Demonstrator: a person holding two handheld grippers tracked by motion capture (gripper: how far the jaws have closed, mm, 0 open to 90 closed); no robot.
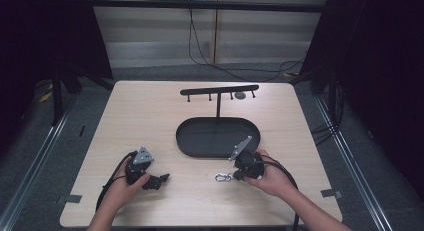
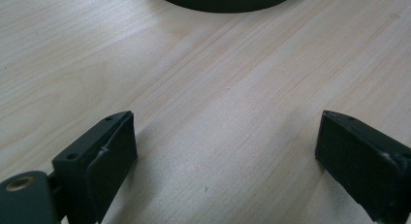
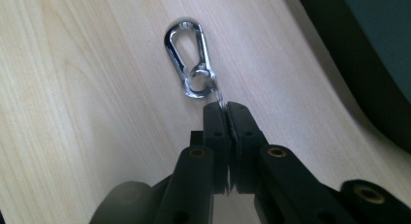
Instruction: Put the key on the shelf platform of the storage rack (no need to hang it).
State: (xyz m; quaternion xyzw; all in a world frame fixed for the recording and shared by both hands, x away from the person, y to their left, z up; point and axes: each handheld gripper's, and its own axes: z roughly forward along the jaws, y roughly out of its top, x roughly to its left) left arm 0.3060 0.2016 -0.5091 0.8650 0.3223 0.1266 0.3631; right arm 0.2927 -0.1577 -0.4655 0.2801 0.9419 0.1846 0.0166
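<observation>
high view: clip [image 1: 221, 177] lies on the bench [image 1: 150, 121] just in front of the tray [image 1: 192, 141], at the tip of the right gripper [image 1: 235, 176]. left gripper [image 1: 162, 181] rests well apart to the left, nothing near it. behind the tray a stand [image 1: 218, 91] with pegs on its bar, likely where the clip goes; the tray rim and post lie between.

left gripper view: jaws wide open, bare bench between them, tray edge [image 2: 225, 1] at top.

right gripper view: jaws pressed together, pinching the thin ring or link at the clip's [image 3: 189, 59] near end; clip body lies flat on the bench beyond the tips. looks small, light, stiff polished metal, slippery. hold is narrow, so it may swing or slip when lifted.
</observation>
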